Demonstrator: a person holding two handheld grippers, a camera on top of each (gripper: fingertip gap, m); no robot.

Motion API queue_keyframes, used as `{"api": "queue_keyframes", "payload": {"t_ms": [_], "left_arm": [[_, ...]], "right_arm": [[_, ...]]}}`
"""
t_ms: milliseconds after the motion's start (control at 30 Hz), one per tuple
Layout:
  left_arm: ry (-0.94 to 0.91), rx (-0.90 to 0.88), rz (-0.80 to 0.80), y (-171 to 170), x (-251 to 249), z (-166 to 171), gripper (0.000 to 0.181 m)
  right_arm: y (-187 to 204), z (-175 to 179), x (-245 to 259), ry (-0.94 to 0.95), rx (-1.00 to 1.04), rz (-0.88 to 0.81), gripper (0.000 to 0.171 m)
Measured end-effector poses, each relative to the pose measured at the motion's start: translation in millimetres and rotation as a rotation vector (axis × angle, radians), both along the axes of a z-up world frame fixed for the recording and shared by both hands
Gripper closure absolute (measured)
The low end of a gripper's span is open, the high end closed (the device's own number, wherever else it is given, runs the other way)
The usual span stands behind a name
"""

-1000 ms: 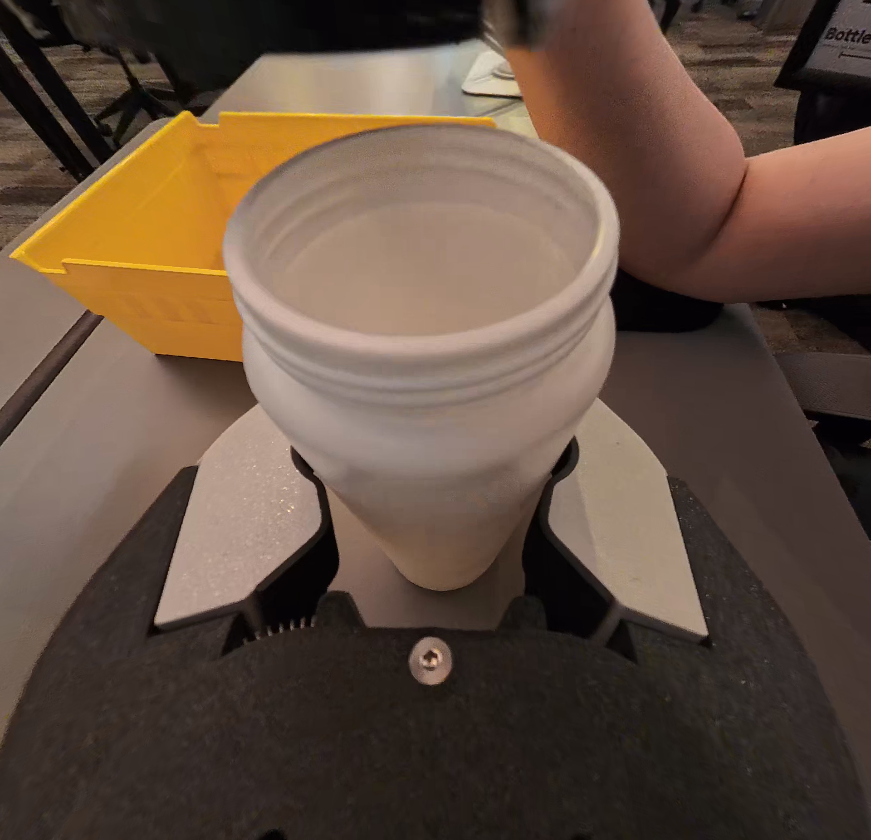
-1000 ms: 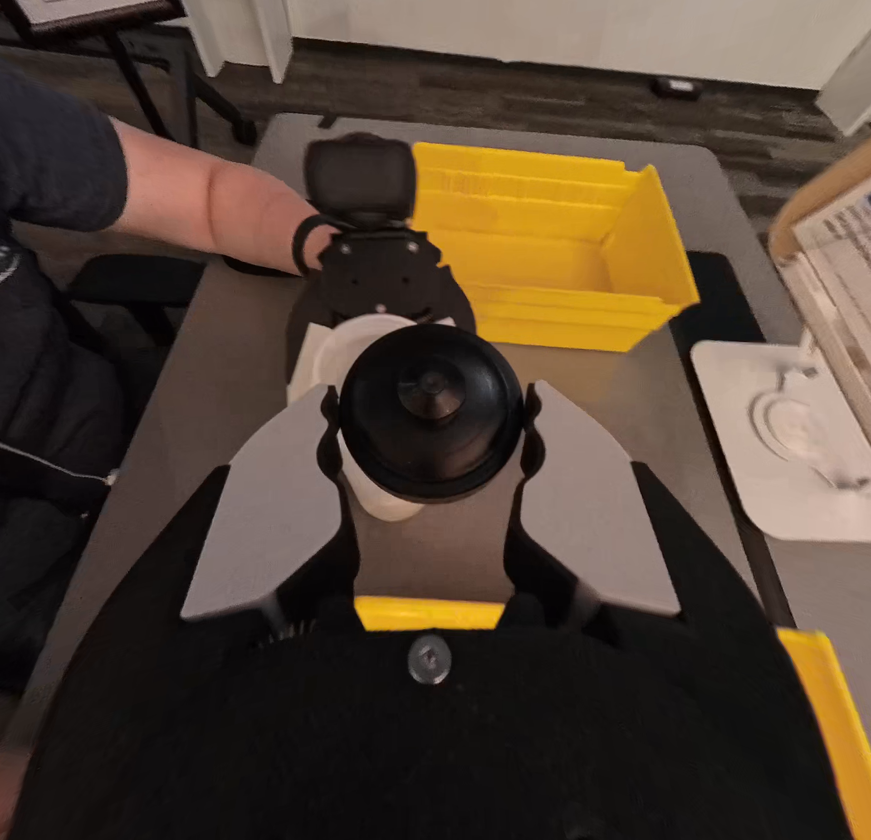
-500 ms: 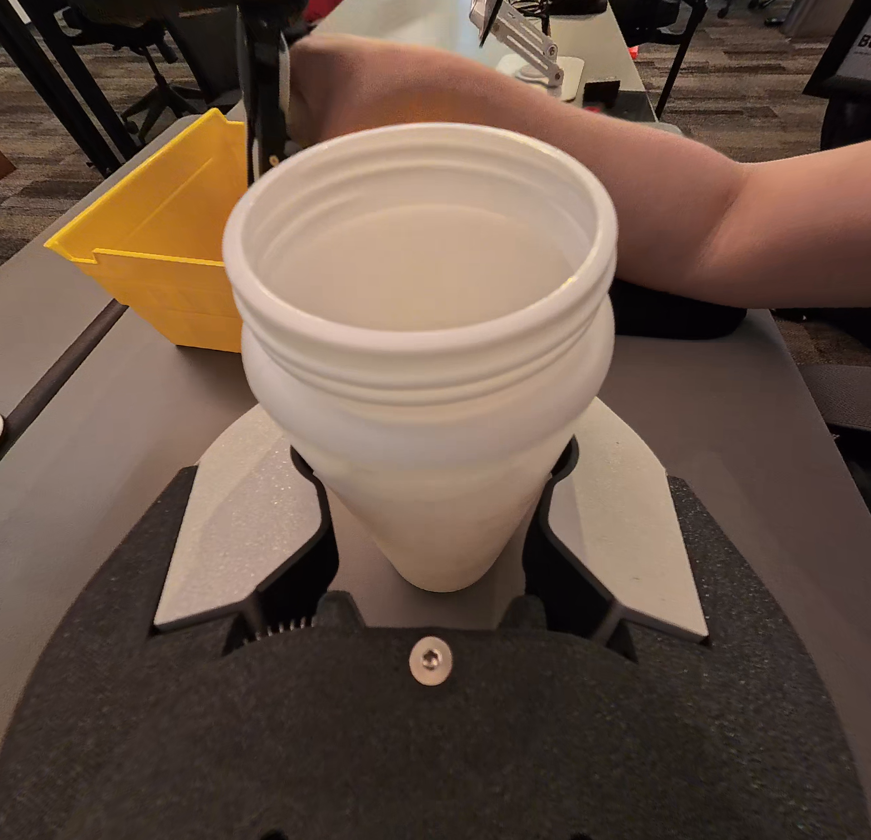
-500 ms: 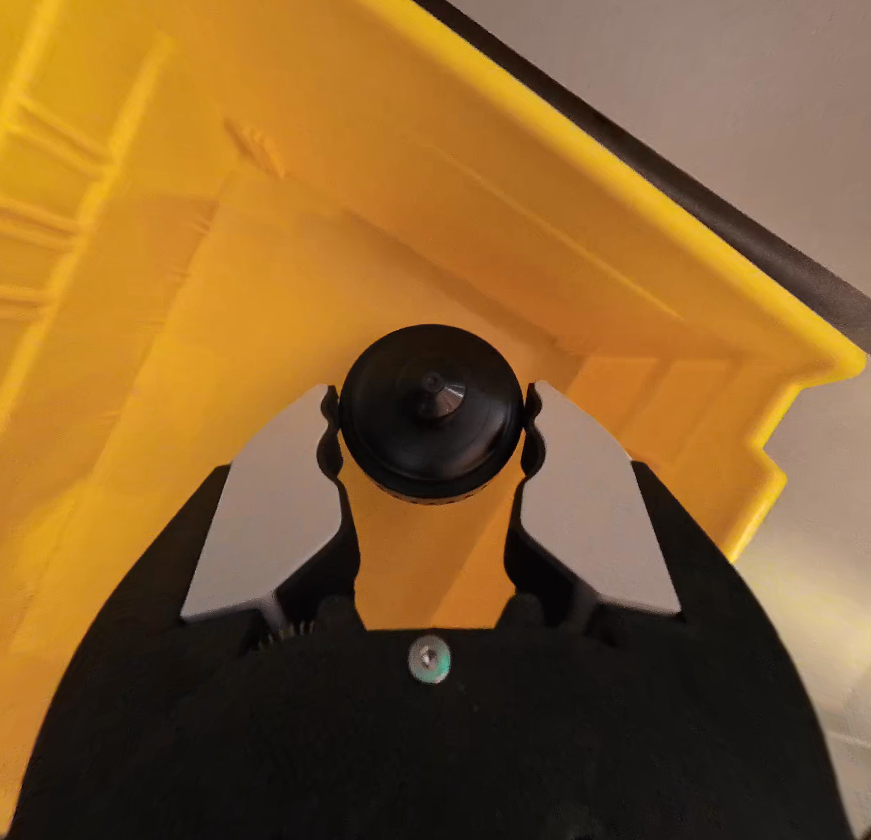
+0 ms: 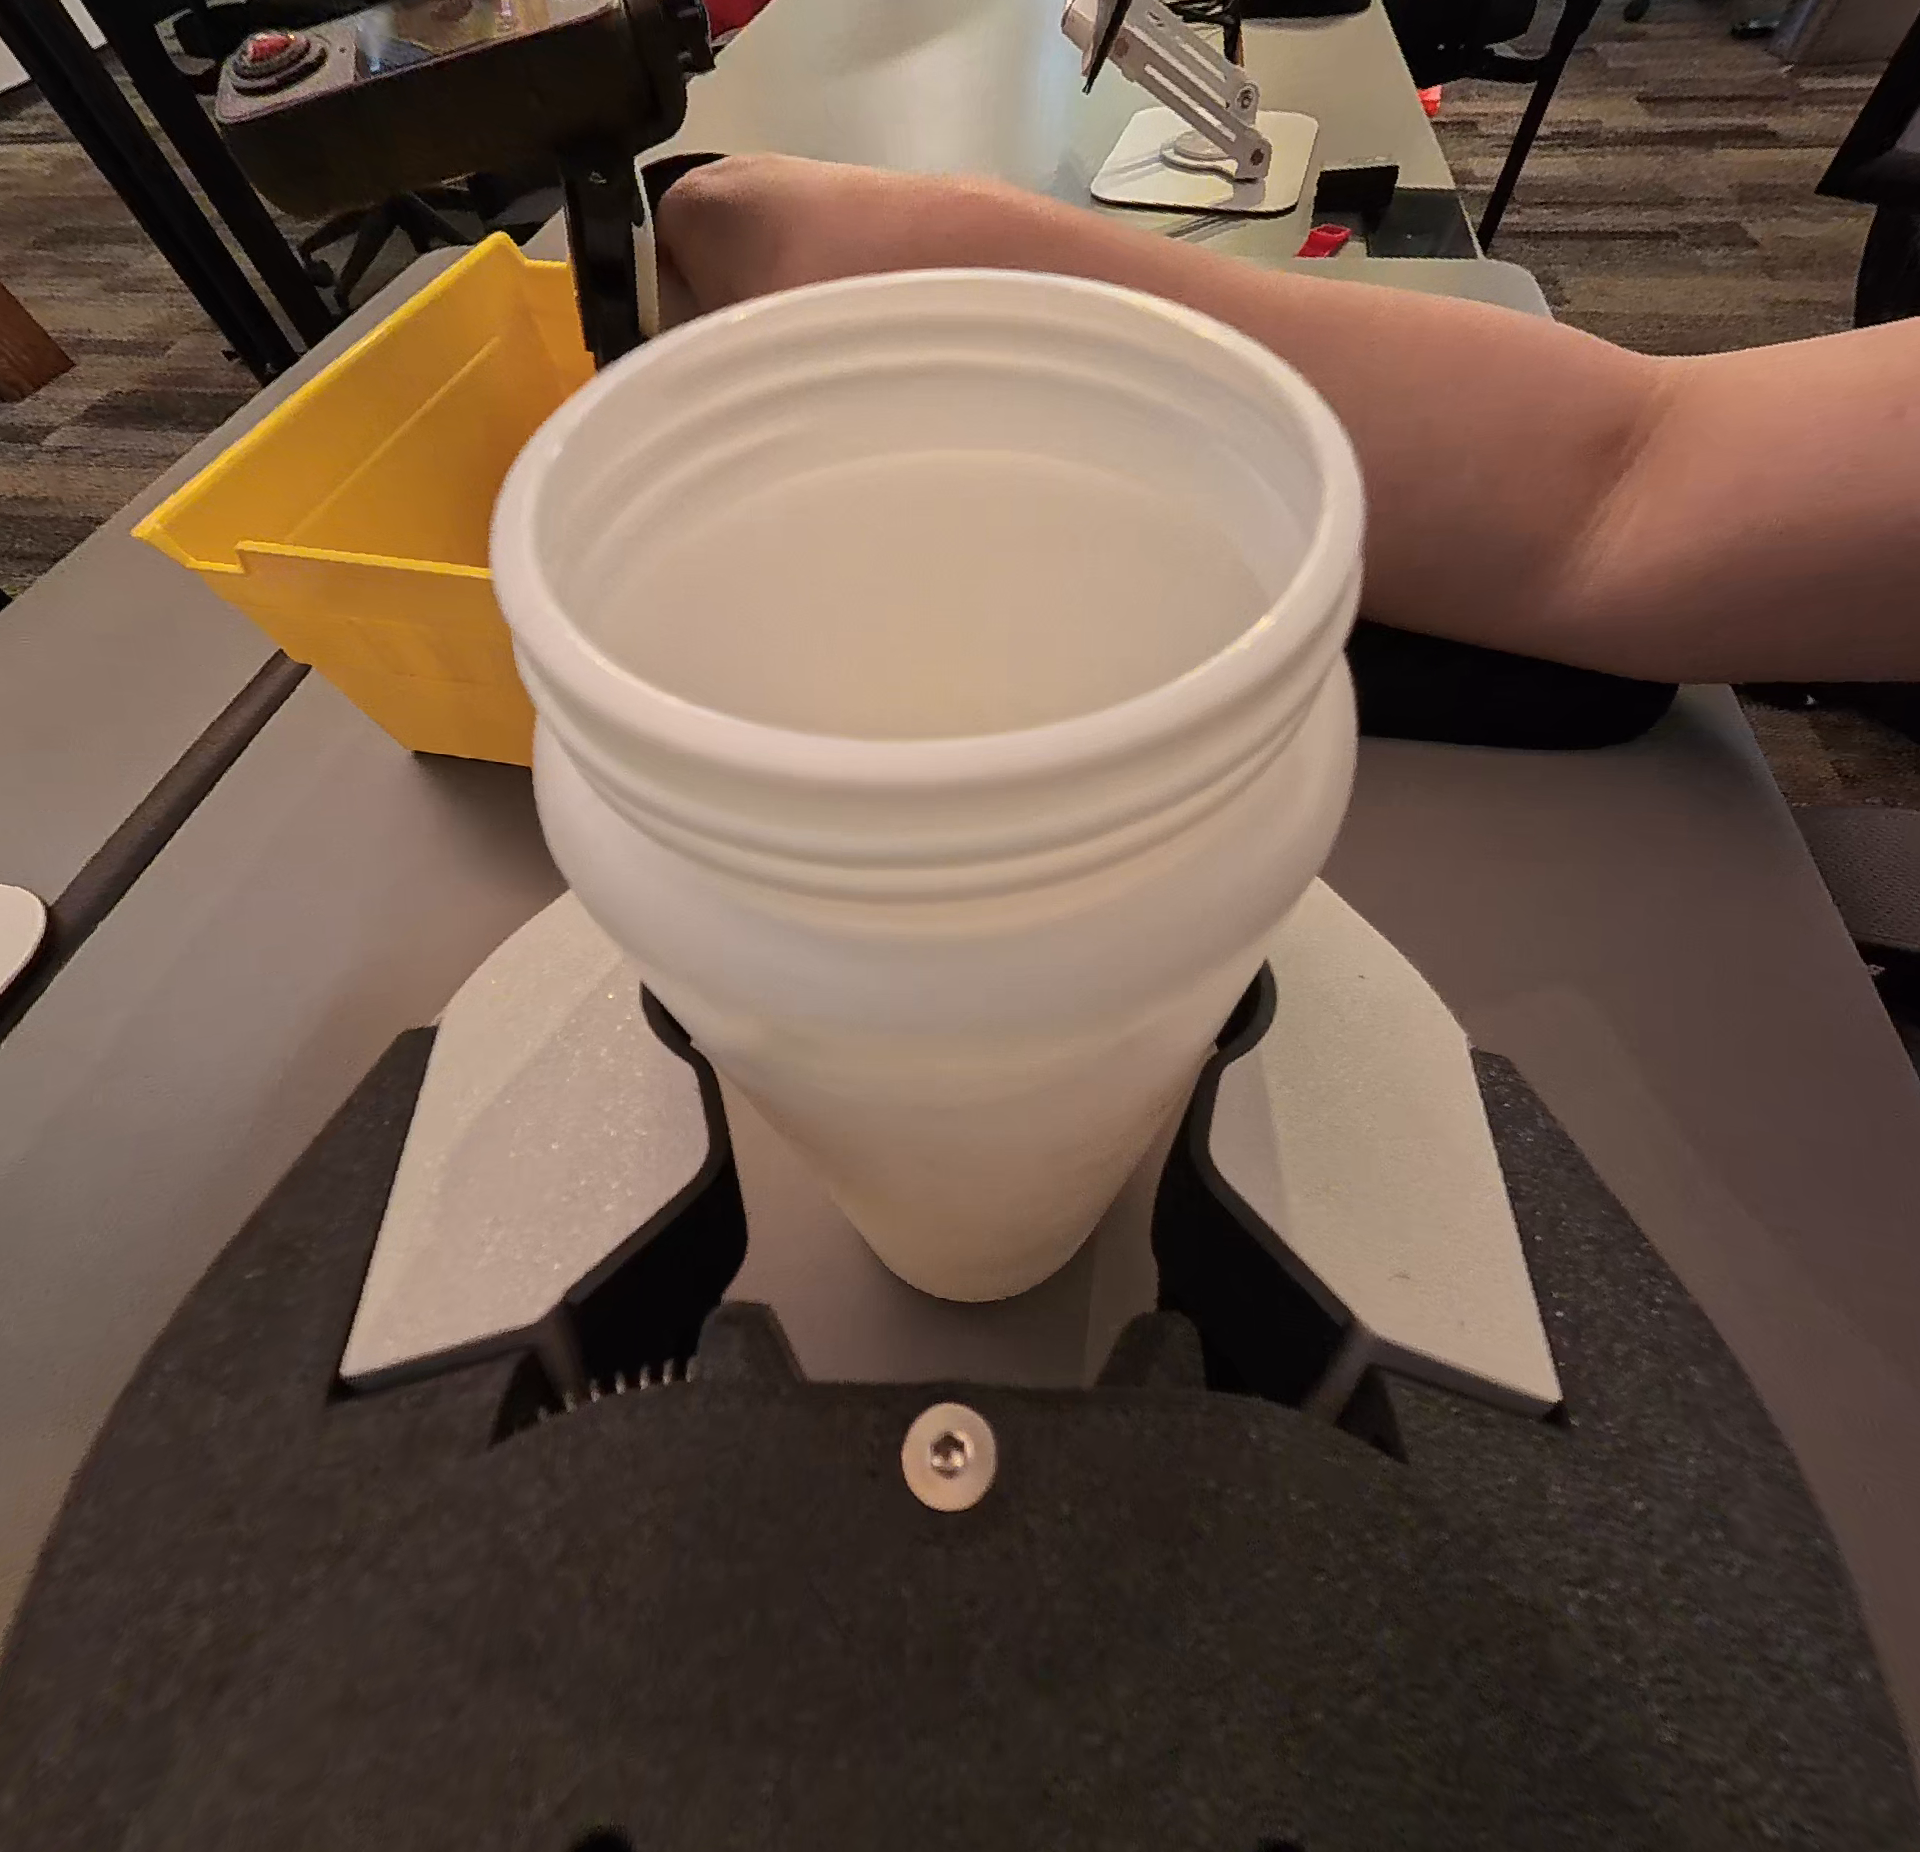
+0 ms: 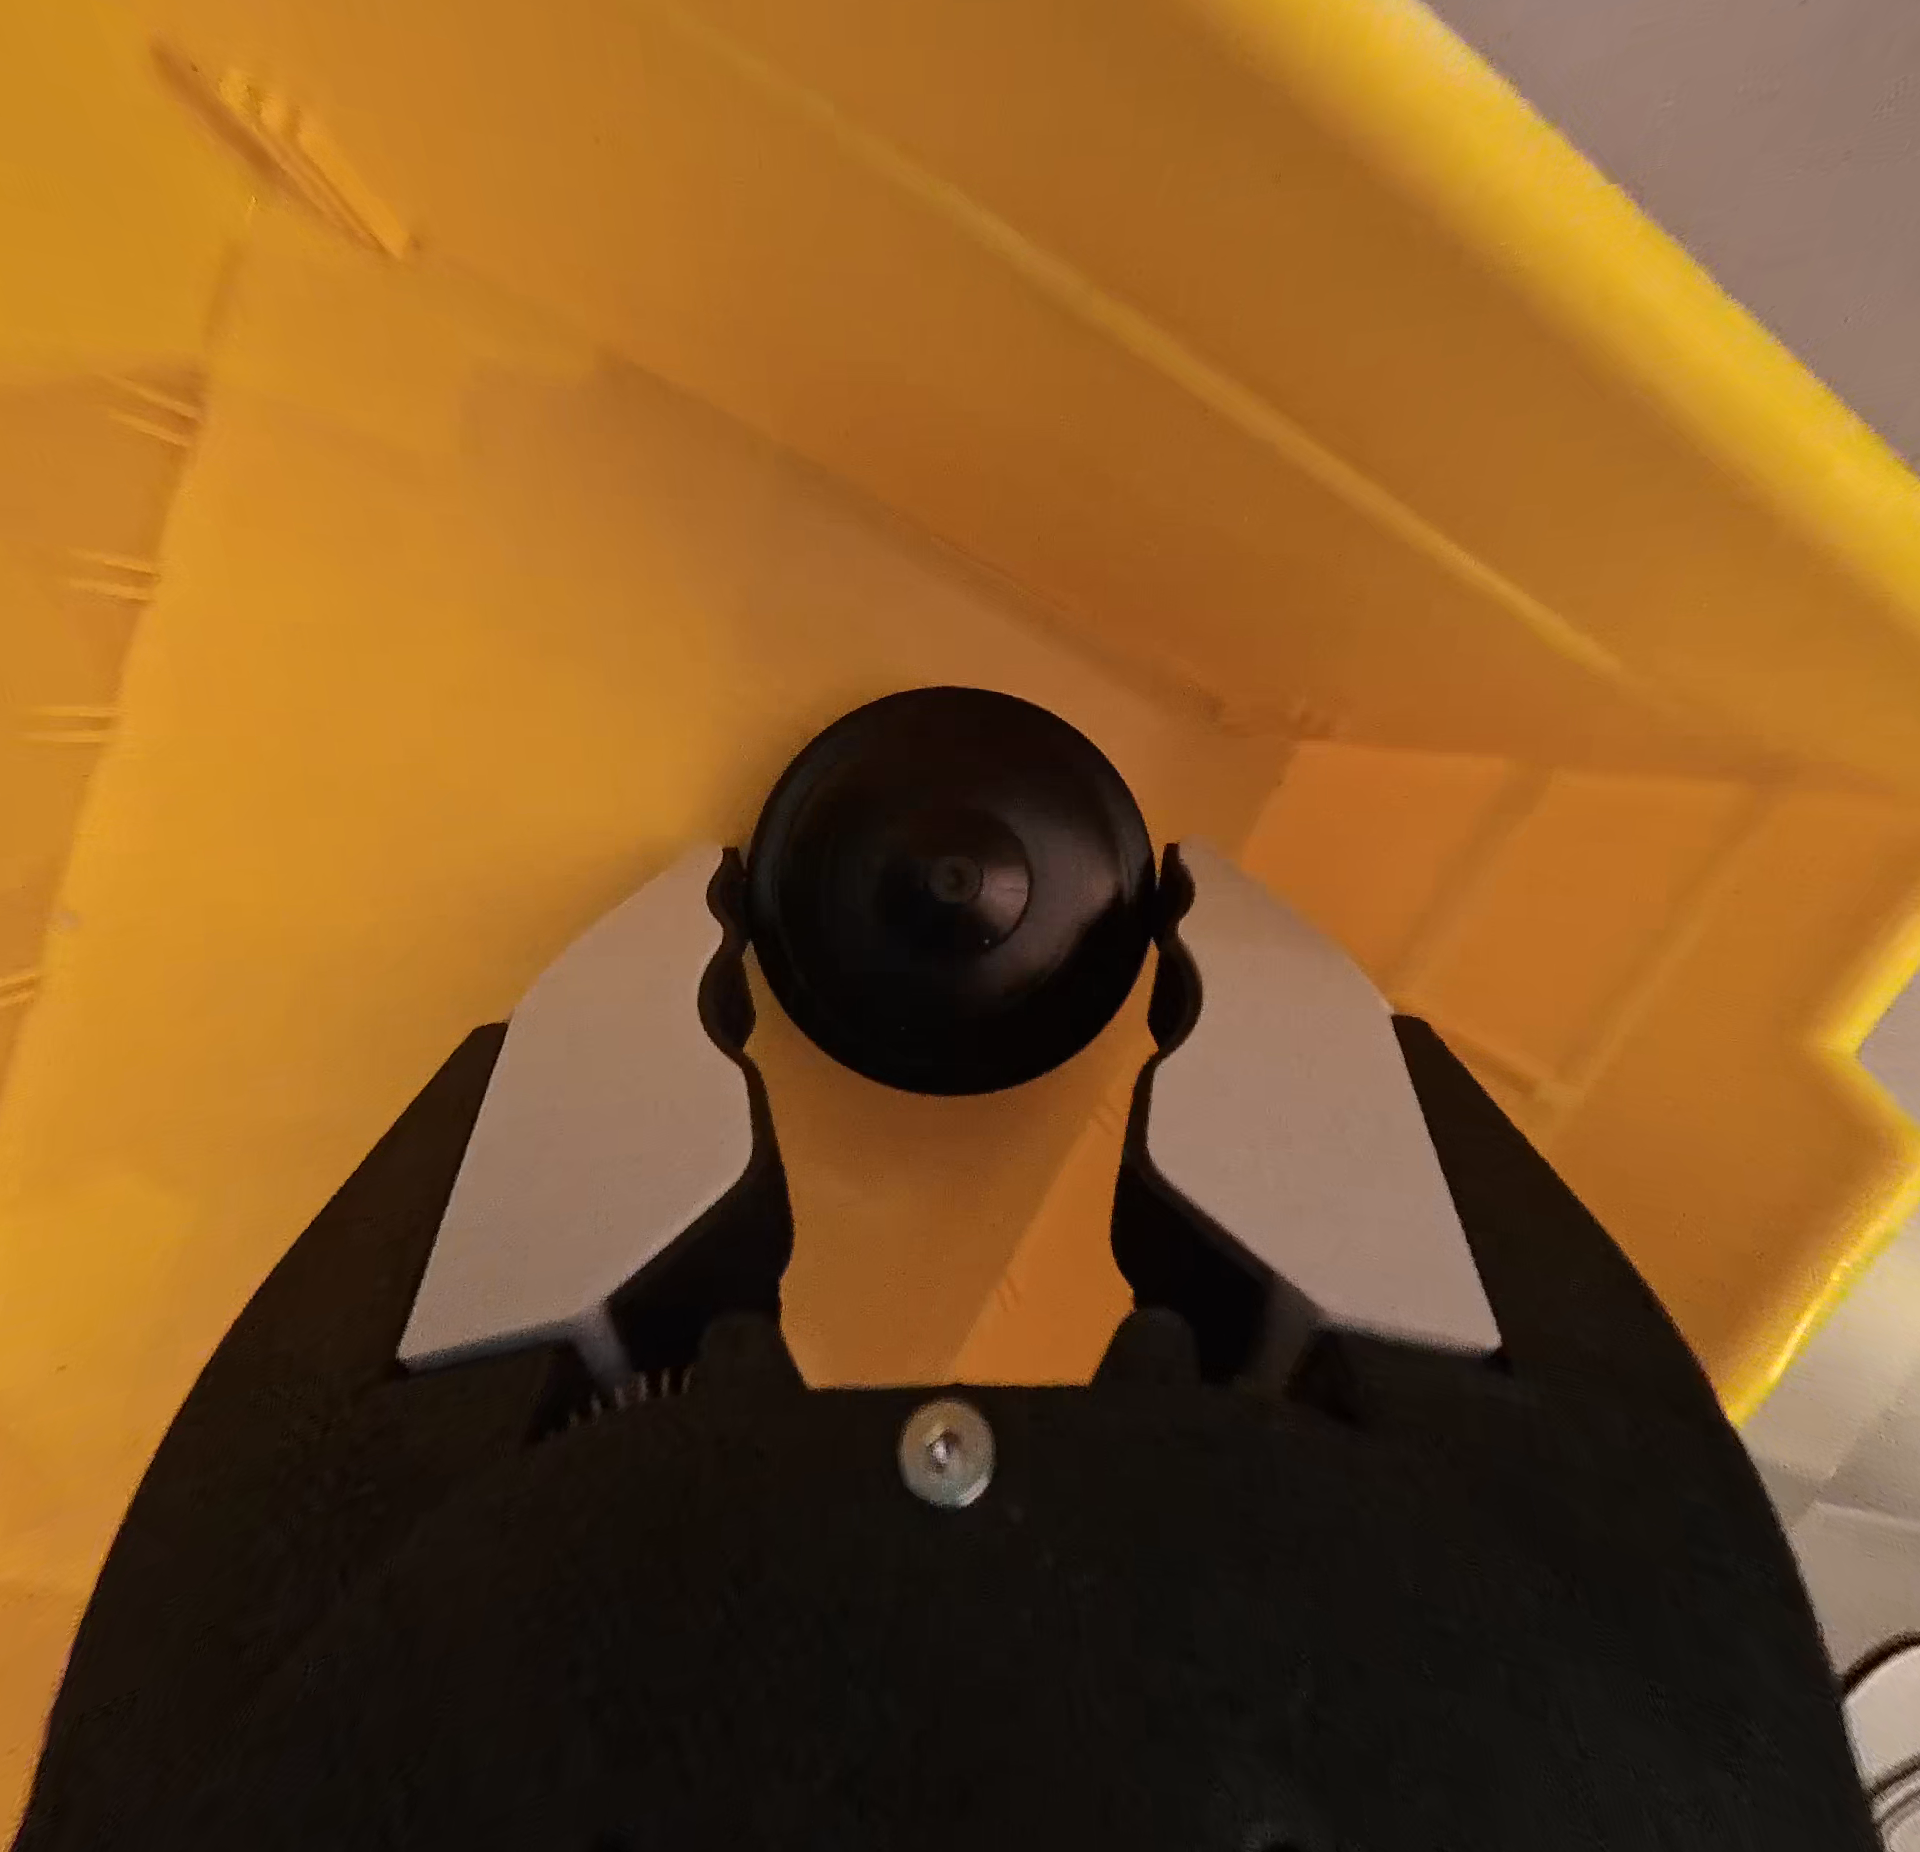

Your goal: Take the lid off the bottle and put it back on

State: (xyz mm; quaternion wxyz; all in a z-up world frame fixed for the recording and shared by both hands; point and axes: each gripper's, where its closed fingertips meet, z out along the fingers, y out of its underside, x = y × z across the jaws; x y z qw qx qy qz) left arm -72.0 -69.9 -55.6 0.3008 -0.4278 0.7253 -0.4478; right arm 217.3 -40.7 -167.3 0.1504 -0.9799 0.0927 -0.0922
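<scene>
Item, lid off: my left gripper (image 5: 951, 1064) clamped the open white bottle (image 5: 925, 742) at frame centre, my right gripper (image 6: 951, 929) pinched the black lid (image 6: 951, 888) centrally over the yellow bin (image 6: 520, 555); refitting remained.

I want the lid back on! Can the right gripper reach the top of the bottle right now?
Probably yes. The bottle stands open in the left gripper, nothing over its mouth. The right gripper holds the lid down inside the yellow bin, so it must lift out first.
</scene>
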Motion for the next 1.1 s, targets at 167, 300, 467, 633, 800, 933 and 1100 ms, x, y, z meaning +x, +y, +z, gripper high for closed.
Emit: {"api": "queue_keyframes", "payload": {"t_ms": [167, 300, 467, 633, 800, 933, 1100], "left_arm": [[-0.023, -0.019, 0.017, 3.5, -0.5, 9.3, 0.082], [-0.052, -0.078, 0.051, 13.5, -2.5, 25.3, 0.082], [-0.095, -0.175, 0.089, 31.1, -9.5, 51.2, 0.082], [-0.133, -0.331, 0.061, 34.9, -19.8, 77.6, 0.082], [-0.130, -0.368, 0.068, 36.8, -22.7, 83.9, 0.082], [-0.110, -0.365, 0.050, 32.2, -23.4, 81.8, 0.082], [-0.133, -0.399, 0.037, 32.4, -24.1, 86.6, 0.082]], "right_arm": [[-2.0, 26.6, -1.0, -0.044, 0.026, -0.011, 0.095], [14.3, 96.5, -26.9, -0.100, 0.244, 0.063, 0.094], [39.0, 206.2, -184.9, 0.191, 0.734, 0.574, 0.097], [14.5, 250.9, -305.5, 0.440, 0.926, 0.923, 0.097], [20.2, 233.6, -334.3, 0.557, 0.851, 0.939, 0.088], [28.5, 224.1, -344.0, 0.661, 0.835, 0.939, 0.097], [30.3, 227.3, -343.5, 0.674, 0.856, 0.947, 0.098]]}}
